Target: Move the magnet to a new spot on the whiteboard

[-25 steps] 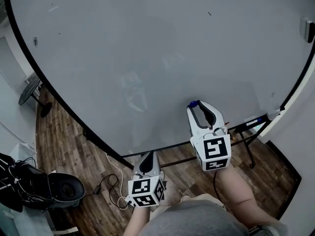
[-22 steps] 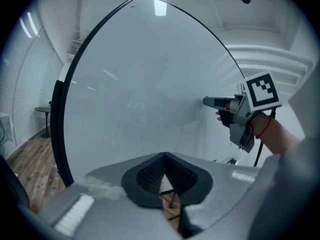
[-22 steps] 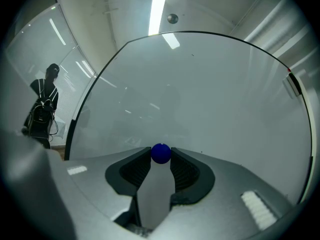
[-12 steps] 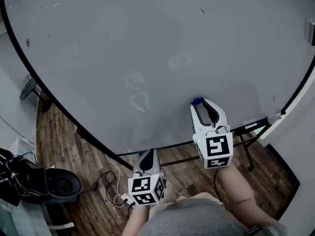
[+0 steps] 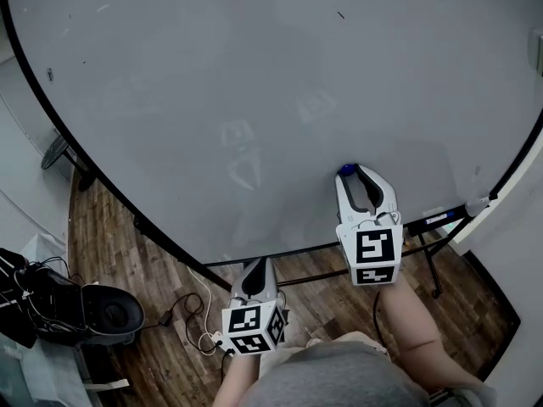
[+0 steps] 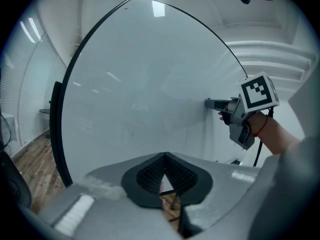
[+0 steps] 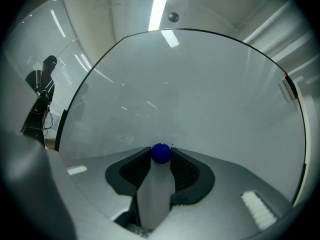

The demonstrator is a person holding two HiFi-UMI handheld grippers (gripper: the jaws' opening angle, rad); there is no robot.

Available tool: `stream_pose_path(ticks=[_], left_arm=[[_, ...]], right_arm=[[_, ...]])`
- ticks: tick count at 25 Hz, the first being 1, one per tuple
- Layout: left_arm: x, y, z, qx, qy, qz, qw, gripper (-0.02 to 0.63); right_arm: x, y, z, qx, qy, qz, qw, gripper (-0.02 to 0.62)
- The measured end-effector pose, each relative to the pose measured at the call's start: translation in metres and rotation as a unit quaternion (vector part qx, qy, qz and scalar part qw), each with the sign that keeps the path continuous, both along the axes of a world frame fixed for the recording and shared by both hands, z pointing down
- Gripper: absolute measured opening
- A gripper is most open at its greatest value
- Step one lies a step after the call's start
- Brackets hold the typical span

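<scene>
A small blue ball magnet (image 5: 345, 170) (image 7: 160, 153) sits between the tips of my right gripper (image 5: 353, 173) (image 7: 160, 155), which is shut on it. The tips are up against the lower right part of the big whiteboard (image 5: 254, 91) (image 7: 200, 94); whether the magnet touches the board I cannot tell. The left gripper view shows my right gripper (image 6: 212, 104) reaching level to the whiteboard (image 6: 140, 94). My left gripper (image 5: 255, 271) (image 6: 163, 156) hangs lower, below the board's bottom edge, shut with nothing in it.
An eraser (image 5: 537, 53) clings to the board's far right edge. A marker (image 5: 437, 218) lies on the tray at the lower right. Black stand legs (image 5: 428, 261) cross the wooden floor. A black appliance (image 5: 106, 316) and cables (image 5: 191, 320) lie at the left.
My right gripper has carried the magnet a little to the right along the board's lower part. The left gripper has stayed about where it was.
</scene>
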State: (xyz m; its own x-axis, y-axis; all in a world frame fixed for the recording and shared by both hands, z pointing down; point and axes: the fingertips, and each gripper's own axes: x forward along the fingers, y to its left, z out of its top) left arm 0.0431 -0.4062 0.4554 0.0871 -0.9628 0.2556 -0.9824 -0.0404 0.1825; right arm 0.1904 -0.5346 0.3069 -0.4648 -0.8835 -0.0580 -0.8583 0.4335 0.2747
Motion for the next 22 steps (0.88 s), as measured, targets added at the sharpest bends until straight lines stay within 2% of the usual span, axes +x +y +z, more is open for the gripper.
stream_pose_path(ticks=[12,16,22], left_arm=[[0.003,0.006,0.002,-0.004,0.001,-0.015,0.9999,0.005],[0.003,0.013,0.002,-0.007,-0.001,-0.014,0.9999,0.005],[0.000,0.026,0.002,-0.007,-0.007,-0.013,0.9999,0.005]], right_arm=[[-0.001,0.001,0.000,0.014,-0.006,-0.012,1.000,0.126],[-0.002,0.005,0.006,0.007,-0.011,-0.023,1.000,0.163],[0.002,0.016,0.024,-0.014,-0.019,-0.017,1.000,0.167]])
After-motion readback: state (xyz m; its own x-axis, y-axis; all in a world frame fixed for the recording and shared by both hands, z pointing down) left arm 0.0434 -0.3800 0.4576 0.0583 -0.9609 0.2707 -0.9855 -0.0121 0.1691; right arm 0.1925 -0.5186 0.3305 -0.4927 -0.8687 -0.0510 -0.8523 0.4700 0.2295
